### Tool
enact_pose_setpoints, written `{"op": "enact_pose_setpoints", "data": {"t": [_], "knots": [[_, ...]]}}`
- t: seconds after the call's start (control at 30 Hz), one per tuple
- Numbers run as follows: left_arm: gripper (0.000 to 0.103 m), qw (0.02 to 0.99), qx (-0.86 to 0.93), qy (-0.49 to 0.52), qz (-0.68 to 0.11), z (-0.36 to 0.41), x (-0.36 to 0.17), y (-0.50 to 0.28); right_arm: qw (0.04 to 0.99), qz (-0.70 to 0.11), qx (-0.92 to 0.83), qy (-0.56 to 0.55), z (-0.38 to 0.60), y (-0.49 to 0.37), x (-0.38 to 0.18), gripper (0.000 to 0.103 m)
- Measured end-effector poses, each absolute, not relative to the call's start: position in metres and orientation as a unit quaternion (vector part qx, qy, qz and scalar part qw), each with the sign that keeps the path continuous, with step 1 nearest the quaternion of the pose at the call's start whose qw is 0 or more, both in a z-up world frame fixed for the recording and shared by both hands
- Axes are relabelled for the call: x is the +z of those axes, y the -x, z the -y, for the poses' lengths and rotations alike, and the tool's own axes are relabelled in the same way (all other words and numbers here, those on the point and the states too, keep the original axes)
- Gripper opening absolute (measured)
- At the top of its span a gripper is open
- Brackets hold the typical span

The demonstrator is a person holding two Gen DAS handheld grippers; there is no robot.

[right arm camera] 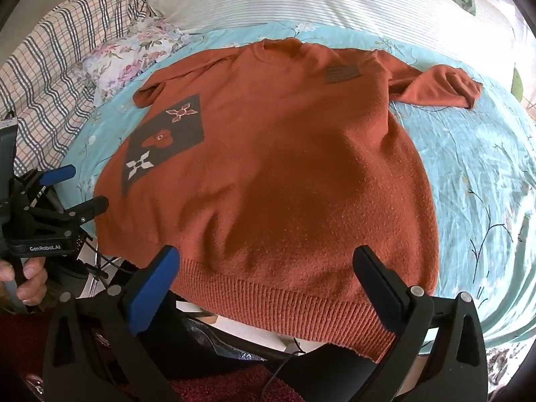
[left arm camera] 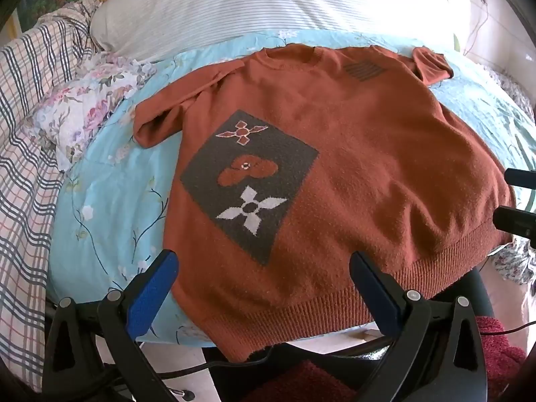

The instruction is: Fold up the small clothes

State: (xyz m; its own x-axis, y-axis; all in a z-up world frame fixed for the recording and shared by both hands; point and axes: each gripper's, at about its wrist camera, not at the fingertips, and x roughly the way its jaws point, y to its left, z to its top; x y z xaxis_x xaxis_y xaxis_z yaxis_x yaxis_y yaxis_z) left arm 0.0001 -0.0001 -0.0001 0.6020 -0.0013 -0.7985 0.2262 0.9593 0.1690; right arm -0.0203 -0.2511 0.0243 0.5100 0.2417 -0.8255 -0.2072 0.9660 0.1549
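Across the middle of both wrist views lies a rust-orange knitted sweater (left arm camera: pixel 351 154), spread flat and front up on a pale blue flowered bedsheet (left arm camera: pixel 110 194). Its neck points to the top of the frame and its ribbed hem (left arm camera: pixel 335 308) hangs slightly over the near edge of the bed. Both short sleeves are out to the sides, each with its end loosely folded or bunched. On the chest, toward the left in both views, sits a dark grey diamond patch (left arm camera: pixel 248 181) with three flower shapes: one outlined in red and white, one orange, one white. A small dark striped square (left arm camera: pixel 363 69) sits near the upper right shoulder.

At the bottom of the left wrist view, the left gripper (left arm camera: pixel 264 261) stands wide apart above the hem, holding nothing. In the right wrist view the right gripper (right arm camera: pixel 266 256) is likewise spread wide over the hem and empty. A striped pillow (left arm camera: pixel 234 6) and a plaid blanket (left arm camera: pixel 30 117) lie beyond.
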Motion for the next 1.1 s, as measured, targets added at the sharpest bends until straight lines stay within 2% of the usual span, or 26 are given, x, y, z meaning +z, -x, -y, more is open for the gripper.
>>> {"op": "enact_pose_setpoints", "data": {"t": [1.1], "knots": [[0.102, 0.884, -0.071, -0.114, -0.448, 0.0009, -0.0066, -0.0018, 0.867, -0.481, 0.13, -0.021, 0.2502, 0.0163, 0.0234, 0.103]]}}
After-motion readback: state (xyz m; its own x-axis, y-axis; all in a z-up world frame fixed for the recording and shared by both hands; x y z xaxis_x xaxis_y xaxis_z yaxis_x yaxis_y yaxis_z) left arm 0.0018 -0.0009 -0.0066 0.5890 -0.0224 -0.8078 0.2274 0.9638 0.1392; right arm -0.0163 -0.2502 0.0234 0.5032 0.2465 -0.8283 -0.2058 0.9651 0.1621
